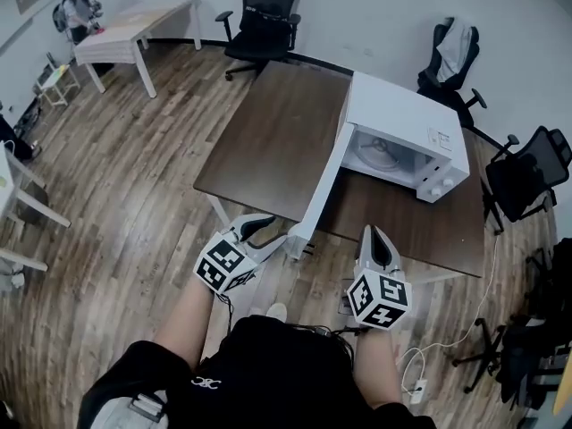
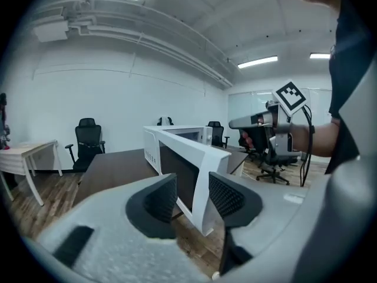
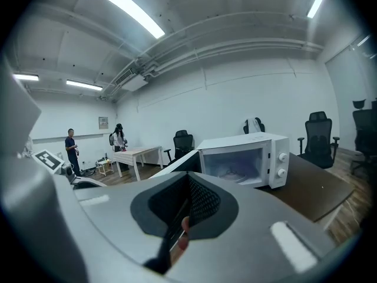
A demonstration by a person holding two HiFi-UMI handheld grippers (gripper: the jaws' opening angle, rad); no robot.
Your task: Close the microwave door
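Note:
A white microwave stands on the dark brown table, its cavity showing. Its door is swung wide open, reaching past the table's near edge. My left gripper is just left of the door's free end, jaws open; in the left gripper view the door shows through the gap of the left gripper, a little beyond the tips, untouched. My right gripper hovers at the table's near edge, right of the door, shut on nothing. In the right gripper view the right gripper points at the microwave.
Black office chairs stand behind and to the right of the table. A white desk with a person beside it is at the back left. A white cable and plug strip lie on the wood floor at right.

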